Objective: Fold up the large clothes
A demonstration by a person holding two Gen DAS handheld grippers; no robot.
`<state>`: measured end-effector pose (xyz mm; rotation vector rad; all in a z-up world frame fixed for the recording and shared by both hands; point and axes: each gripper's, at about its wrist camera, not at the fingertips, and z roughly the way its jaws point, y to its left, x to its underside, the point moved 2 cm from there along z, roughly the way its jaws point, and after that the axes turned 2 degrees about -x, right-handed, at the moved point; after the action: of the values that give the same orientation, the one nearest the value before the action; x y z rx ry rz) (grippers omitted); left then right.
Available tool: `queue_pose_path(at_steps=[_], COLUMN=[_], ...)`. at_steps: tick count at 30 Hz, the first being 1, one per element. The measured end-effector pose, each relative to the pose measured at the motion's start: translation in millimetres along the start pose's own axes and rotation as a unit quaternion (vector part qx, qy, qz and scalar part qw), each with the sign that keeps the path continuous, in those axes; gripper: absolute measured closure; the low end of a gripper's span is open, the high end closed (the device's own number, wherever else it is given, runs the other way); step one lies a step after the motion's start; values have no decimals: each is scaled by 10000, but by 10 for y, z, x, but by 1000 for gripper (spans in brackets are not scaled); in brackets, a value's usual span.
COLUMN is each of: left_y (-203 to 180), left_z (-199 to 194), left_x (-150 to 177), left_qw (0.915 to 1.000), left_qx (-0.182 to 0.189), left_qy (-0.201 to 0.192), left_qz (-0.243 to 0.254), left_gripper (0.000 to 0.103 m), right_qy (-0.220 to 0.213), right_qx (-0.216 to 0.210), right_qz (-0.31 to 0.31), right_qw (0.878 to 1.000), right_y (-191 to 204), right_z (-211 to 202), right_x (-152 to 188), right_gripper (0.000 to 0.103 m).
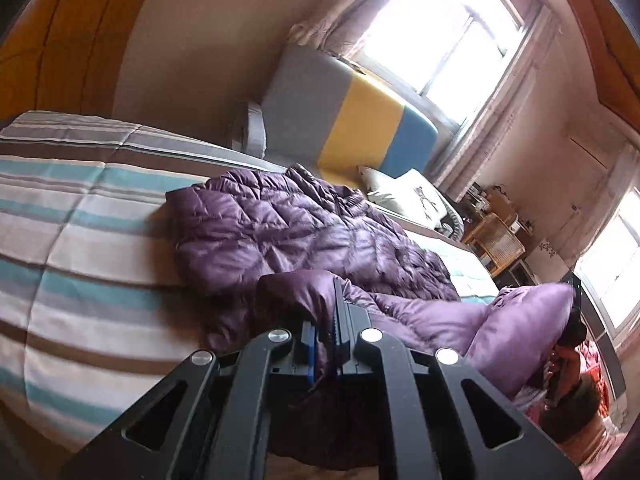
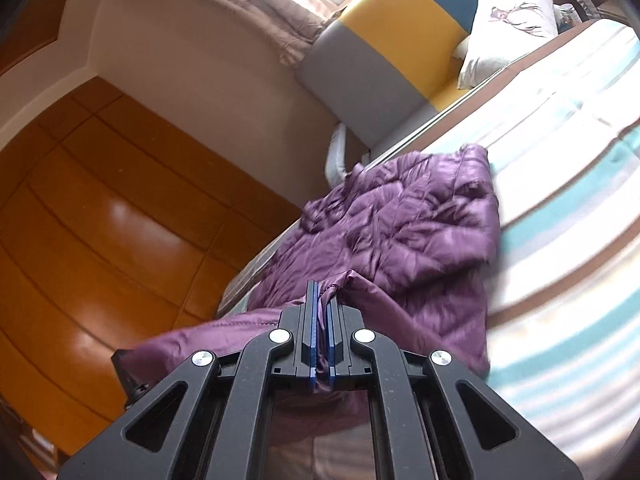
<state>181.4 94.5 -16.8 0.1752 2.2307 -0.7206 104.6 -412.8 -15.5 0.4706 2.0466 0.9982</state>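
Observation:
A purple quilted puffer jacket [image 1: 304,236] lies on a striped bed [image 1: 80,208]. My left gripper [image 1: 334,300] is shut on one edge of the jacket and holds it lifted off the bed. My right gripper [image 2: 322,300] is shut on another edge of the jacket [image 2: 404,224], also lifted, with cloth hanging below the fingers. In the left wrist view the right gripper shows at the far right behind a raised fold of jacket [image 1: 528,320]. The rest of the jacket rests crumpled on the bedspread [image 2: 568,184].
A grey, yellow and blue headboard [image 1: 360,120] stands at the bed's far end with a white pillow [image 1: 408,192] beside it. A wooden wardrobe [image 2: 100,216] is to one side. A wicker stand [image 1: 496,240] and windows [image 1: 448,24] lie beyond the bed.

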Motion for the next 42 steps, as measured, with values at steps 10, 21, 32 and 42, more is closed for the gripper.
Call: queue_pose_path(at_steps=[10,21,32,42], left_y=[109,400,802,446], left_z=[715,1362,848,879], left_x=[-435,-538,-543,289], left_qw=[9990,9959,9848,9979], left_qx=[-378,-524,-741,-597], left_qy=[242,543,-816,-13], left_qz=[57,-506,-1340,-247], left_gripper=[97,79,11,8], right_qy=[-50,-283,-757,-205], right_qx=[438,1023,1210,1292], right_qz=[433,448,157,18], right_qw=[9981,9933,9896,9914], right_y=[-374,-652,-711,-733], right_z=[587,1037,707,536], right_x=[-360,-533,-477,119], right_gripper=[99,86,28,18])
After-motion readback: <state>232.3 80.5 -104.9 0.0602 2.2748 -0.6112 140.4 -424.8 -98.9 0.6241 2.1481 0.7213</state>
